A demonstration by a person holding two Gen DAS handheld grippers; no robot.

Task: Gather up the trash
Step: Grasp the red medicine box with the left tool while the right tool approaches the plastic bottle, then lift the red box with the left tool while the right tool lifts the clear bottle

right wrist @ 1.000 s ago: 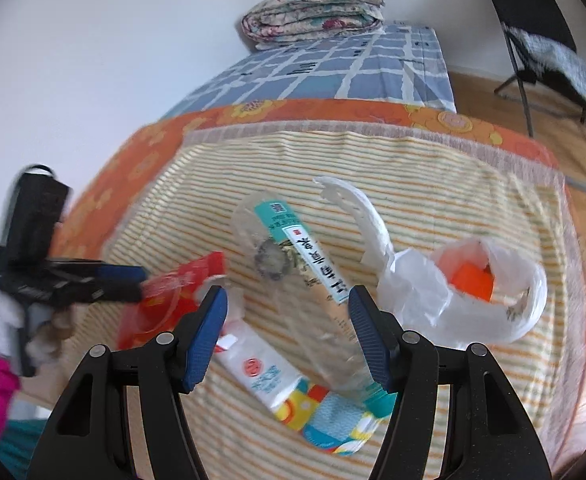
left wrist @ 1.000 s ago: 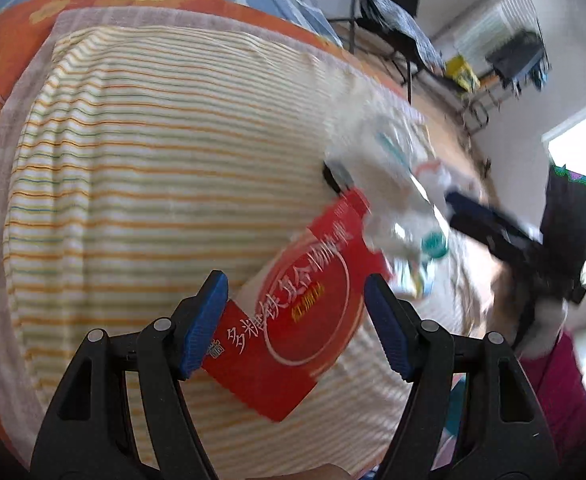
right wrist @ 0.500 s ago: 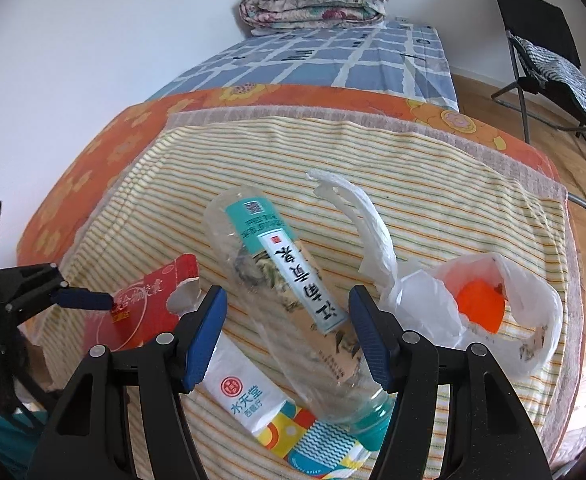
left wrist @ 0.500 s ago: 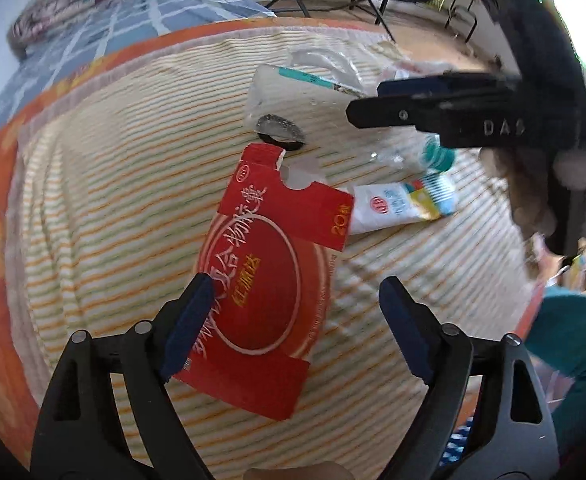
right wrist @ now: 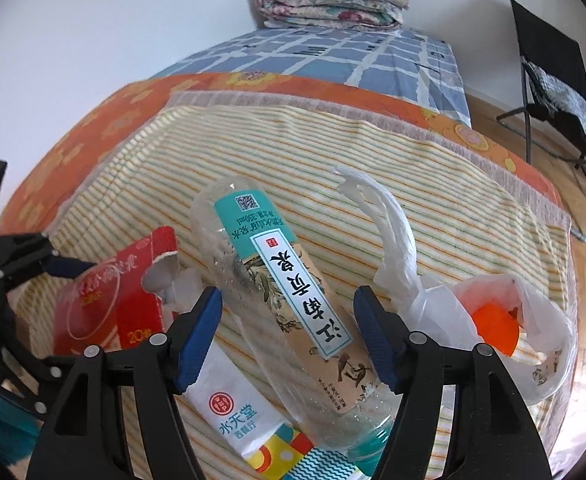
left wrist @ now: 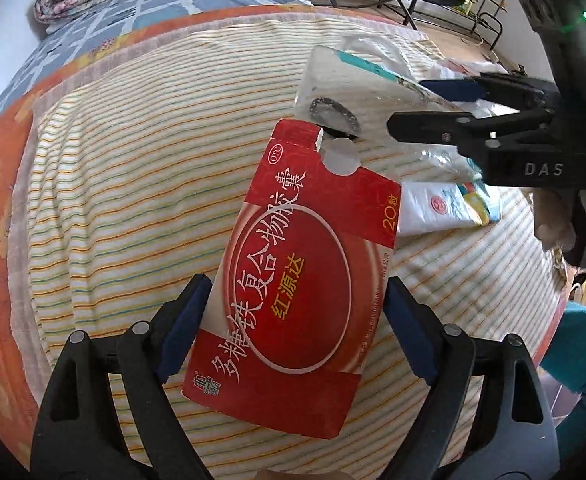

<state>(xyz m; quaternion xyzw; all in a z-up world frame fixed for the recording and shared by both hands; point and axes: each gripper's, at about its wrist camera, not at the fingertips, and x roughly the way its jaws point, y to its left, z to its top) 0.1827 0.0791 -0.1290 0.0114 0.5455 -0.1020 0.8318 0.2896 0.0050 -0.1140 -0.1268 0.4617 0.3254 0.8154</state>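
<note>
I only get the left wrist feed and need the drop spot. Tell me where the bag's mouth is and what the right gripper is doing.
Observer: The bag lies on the striped cloth just right of the bottle, with its mouth open.
Operator: Report what's in it.
Observer: An orange item sits inside; I cannot tell what it is.
Operator: Now the right gripper.
Observer: The right gripper is open, with one finger on each side of the bottle's middle.
</note>
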